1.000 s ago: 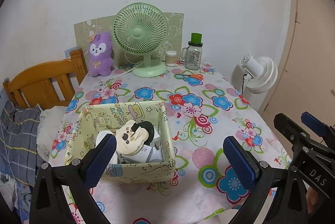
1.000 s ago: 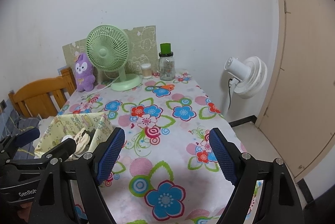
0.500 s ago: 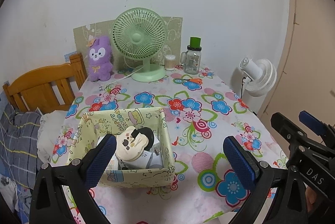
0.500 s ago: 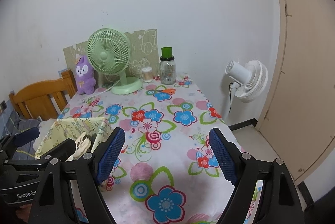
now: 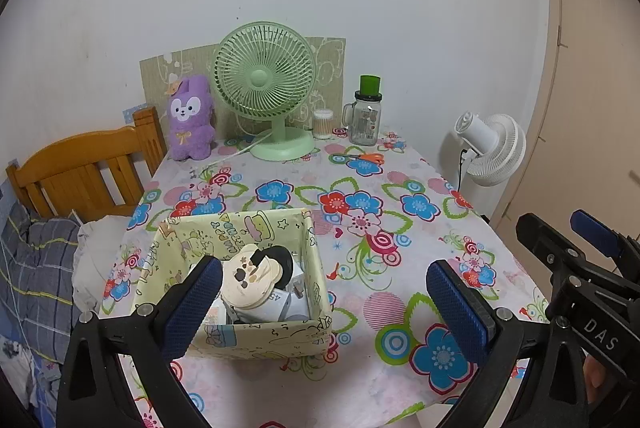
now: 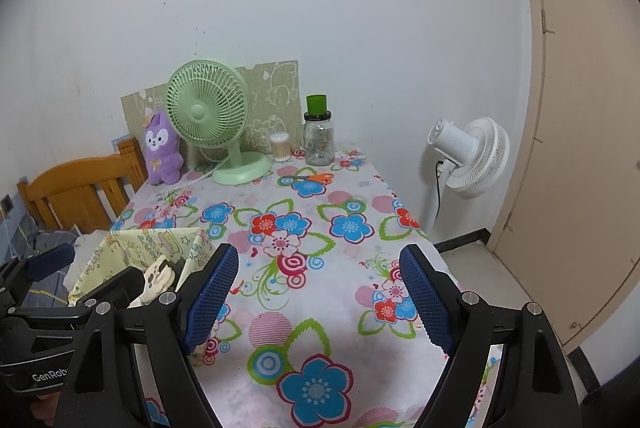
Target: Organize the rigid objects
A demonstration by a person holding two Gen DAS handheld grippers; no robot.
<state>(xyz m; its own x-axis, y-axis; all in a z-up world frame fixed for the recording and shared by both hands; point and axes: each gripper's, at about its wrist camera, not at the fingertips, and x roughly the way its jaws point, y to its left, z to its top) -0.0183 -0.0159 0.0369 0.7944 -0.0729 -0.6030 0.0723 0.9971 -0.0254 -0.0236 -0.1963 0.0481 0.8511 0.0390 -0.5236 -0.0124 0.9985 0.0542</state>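
Left wrist view: items fill the fabric box [image 5: 248,228] on the table [image 5: 400,196]

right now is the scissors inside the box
No, the scissors lie on the tablecloth near the jar, far behind the box.

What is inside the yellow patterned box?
In the yellow box: a cream round piece on top, a black disc and white boxes beneath. Anything lower is covered.
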